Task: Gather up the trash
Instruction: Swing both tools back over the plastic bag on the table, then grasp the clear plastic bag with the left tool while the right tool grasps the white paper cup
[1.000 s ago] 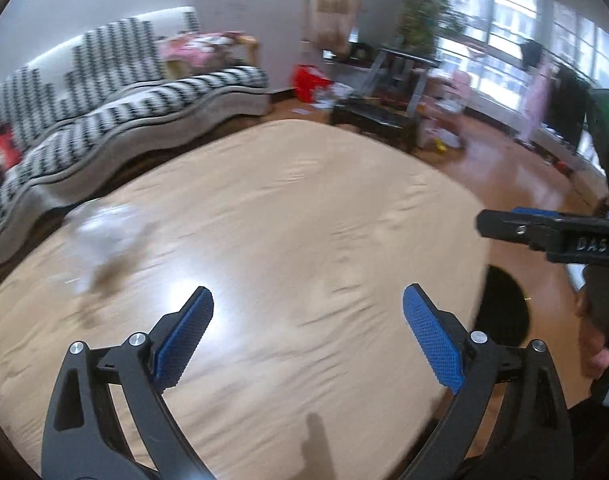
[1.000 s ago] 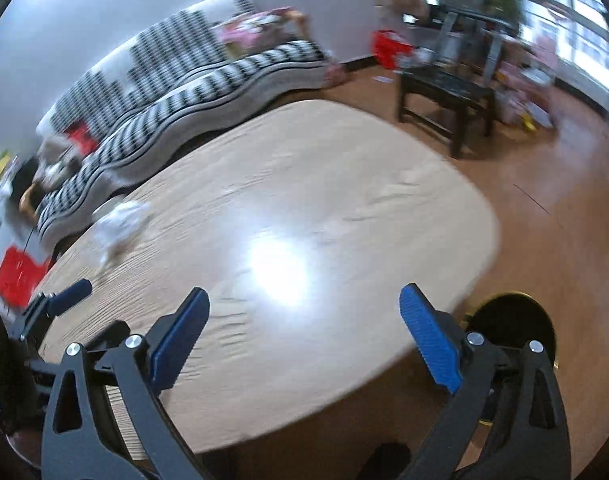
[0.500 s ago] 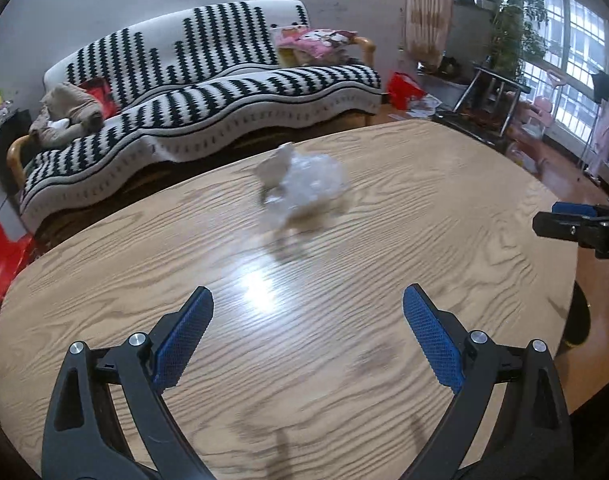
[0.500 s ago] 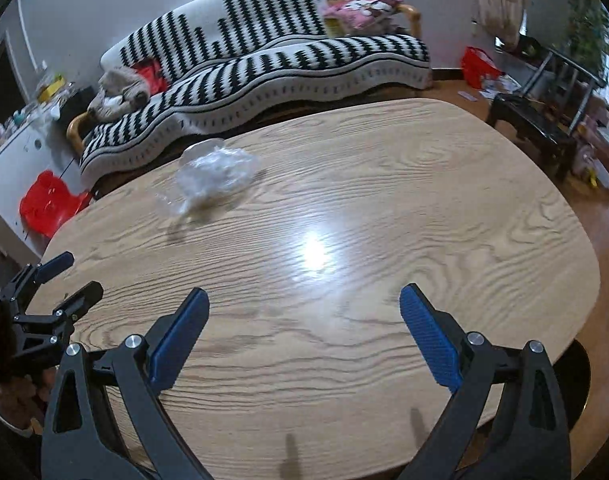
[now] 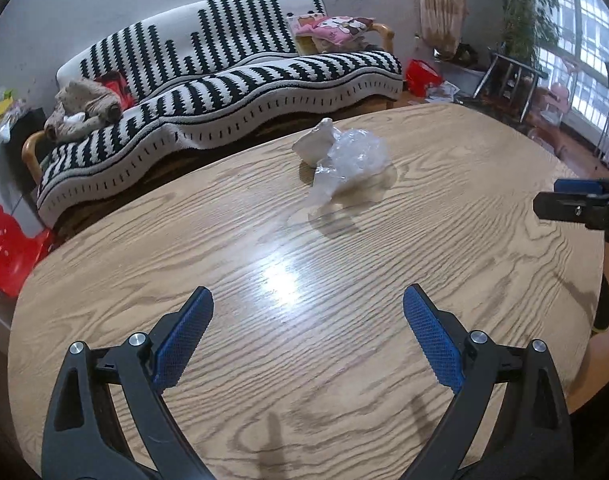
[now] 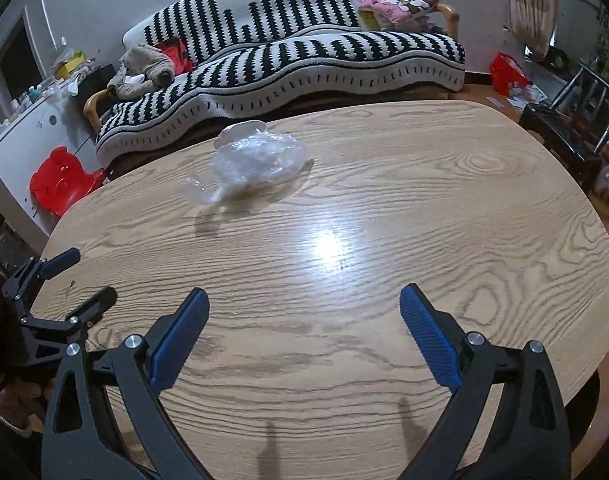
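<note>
A crumpled clear plastic bag lies on the far part of the oval wooden table, touching a white crumpled wad on its far left side. In the right wrist view the same plastic bag sits far left of centre, with the white wad behind it. My left gripper hovers open over the near table, well short of the trash, nothing between its blue pads. My right gripper is also open and empty. Each gripper shows at the other view's edge: right gripper, left gripper.
A black-and-white striped sofa runs behind the table, with a brown bundle and pink cushion on it. A red stool stands at far left. Metal-framed furniture stands on the wooden floor to the right.
Both views swung left from the table's right end and windows to face the sofa. The trash went from the blurred left edge to the upper middle. Both grippers stayed open.
</note>
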The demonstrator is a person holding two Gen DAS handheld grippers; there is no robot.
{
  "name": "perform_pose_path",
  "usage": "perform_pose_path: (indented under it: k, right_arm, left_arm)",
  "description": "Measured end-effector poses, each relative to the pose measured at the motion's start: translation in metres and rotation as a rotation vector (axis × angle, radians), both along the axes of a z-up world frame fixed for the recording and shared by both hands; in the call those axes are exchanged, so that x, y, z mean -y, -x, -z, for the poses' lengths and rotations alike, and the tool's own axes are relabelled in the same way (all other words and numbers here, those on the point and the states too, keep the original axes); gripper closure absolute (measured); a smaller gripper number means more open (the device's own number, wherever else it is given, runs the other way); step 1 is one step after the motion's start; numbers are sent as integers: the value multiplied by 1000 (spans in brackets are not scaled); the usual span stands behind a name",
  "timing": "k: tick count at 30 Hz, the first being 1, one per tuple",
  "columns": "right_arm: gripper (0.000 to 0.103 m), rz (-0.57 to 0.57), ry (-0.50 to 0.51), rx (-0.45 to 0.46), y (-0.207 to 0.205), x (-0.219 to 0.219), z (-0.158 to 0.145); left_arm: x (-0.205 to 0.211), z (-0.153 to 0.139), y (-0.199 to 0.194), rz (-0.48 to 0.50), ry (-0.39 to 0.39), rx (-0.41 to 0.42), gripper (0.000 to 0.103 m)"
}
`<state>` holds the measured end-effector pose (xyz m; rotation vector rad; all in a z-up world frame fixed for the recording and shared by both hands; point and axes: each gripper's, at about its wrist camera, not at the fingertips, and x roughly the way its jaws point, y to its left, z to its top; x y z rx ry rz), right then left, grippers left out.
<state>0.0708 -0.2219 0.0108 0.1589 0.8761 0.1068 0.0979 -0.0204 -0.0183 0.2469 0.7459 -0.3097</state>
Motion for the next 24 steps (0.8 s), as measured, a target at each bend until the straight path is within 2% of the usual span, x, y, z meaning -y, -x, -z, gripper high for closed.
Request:
perform_pose_path:
  k: [7, 14, 22, 24]
  right_arm:
    - [10, 10, 7, -5, -4, 12, 1]
    - [10, 18, 16, -15, -6, 21, 3]
    - [10, -9, 36, -43, -12, 20, 12]
    - [10, -9, 43, -48, -16, 20, 14]
  left_arm:
    - [32, 8, -31, 43, 4, -5, 10]
    - [62, 20, -105, -11, 115, -78, 10]
    - [93, 39, -156, -45, 90, -88, 10]
    - [95, 41, -162, -47, 105, -93, 12]
